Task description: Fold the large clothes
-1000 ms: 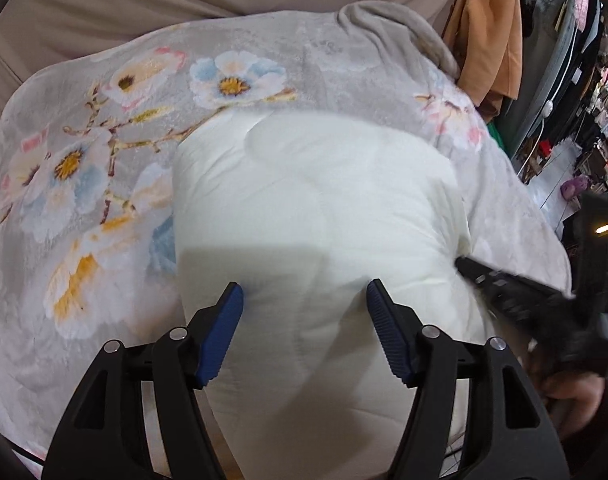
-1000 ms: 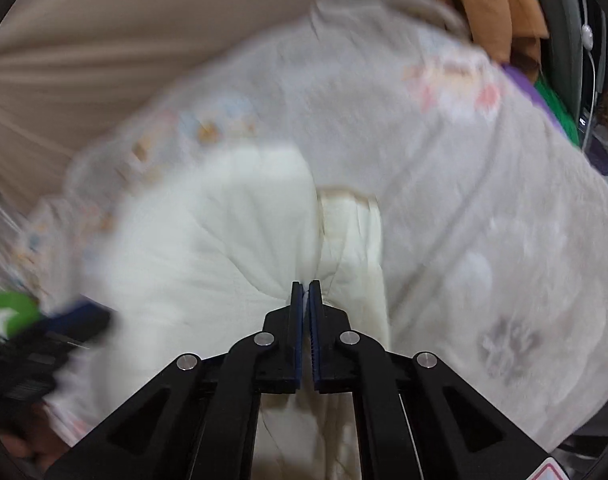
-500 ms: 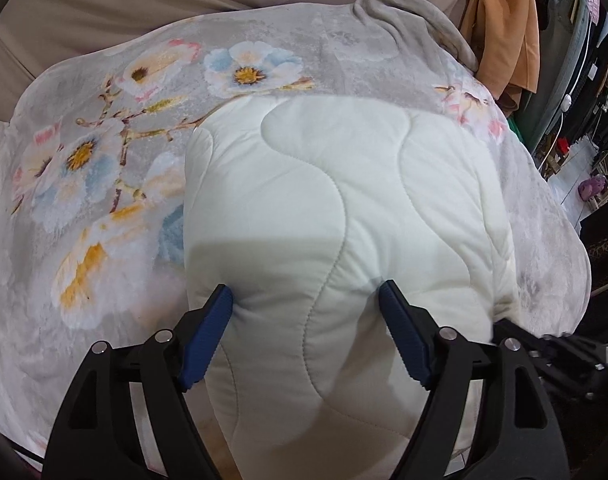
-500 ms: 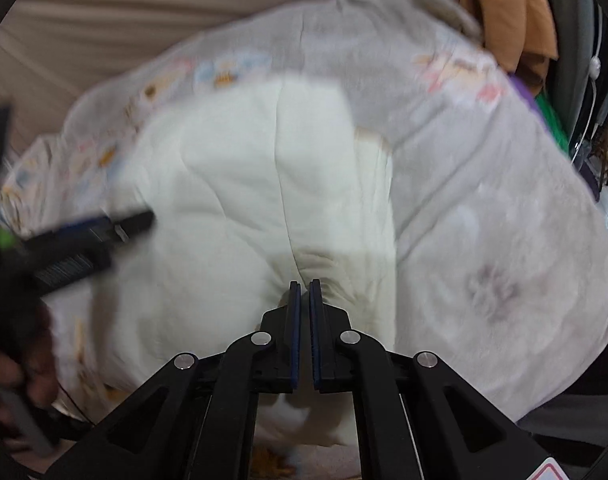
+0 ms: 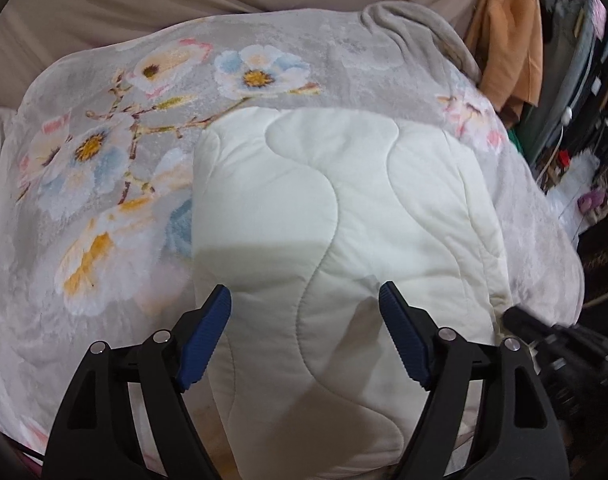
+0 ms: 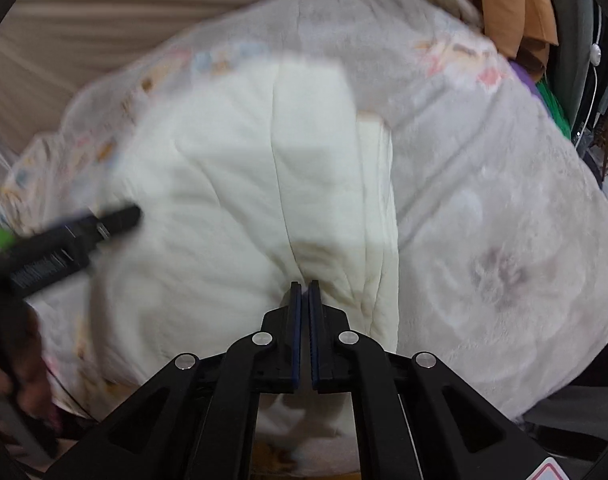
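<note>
My left gripper (image 5: 304, 308) hangs over the near part of the white quilt (image 5: 344, 220), its jaws spread wide with the blue pads (image 5: 204, 336) on either side of a stitched wave line, gripping nothing. My right gripper (image 6: 304, 292) has its jaws pressed together, and puckered folds of the quilt (image 6: 240, 200) gather right at their tips, so I take it they pinch the near edge there. The quilt lies folded into a thick block on a grey flowered blanket (image 5: 104, 152) that covers the bed. Beyond the blanket's far right corner hangs an orange garment (image 5: 508, 40). The right view is blurred; in it my left gripper (image 6: 76, 240) shows at the left.
</note>
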A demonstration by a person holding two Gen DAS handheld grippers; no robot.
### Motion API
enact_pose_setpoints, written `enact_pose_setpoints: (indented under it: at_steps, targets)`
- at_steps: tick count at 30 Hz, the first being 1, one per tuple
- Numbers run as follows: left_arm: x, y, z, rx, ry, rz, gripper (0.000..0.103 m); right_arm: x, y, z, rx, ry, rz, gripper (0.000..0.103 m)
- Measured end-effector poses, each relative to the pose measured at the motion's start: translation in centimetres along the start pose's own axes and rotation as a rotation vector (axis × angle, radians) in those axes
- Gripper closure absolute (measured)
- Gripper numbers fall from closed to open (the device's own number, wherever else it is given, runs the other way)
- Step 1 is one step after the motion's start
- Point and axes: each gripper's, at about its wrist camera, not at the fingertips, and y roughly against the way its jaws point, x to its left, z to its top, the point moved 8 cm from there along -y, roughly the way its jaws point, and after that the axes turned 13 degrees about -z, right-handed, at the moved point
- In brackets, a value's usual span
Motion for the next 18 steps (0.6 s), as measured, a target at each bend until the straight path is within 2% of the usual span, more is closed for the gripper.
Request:
enact_pose_setpoints:
  at_steps: [2,6,9,14,18]
  targets:
    - [0.8,0.4,0.5,-0.017,0.028,0.015,0.029,-0.4,0.6,1.9,-0.043,-0.018,0.0,0.094]
    - [2.4,0.7,1.3,-0.039,0.059,0.058,0.029,-0.9,-1.7,4.4,-0.047,-0.055,-0.019,0.094]
    - [3.1,0.1,1.6,-0.037,0.058,0.084,0.029,-0.4,-4.0,5.3,-0.02,-0.057,-0.008,0.098]
    - [3.4,-1.8,1.2,-0.017,0.053,0.093,0.023,0.0,-9.2,4.7,0.064,-0.021,-0.023,0.103]
    - [3.5,-3.3,0.9,-0.01,0.056,0.089,0.015,-0.2,-11.2,3.9,0.063,0.006,-0.05,0.103]
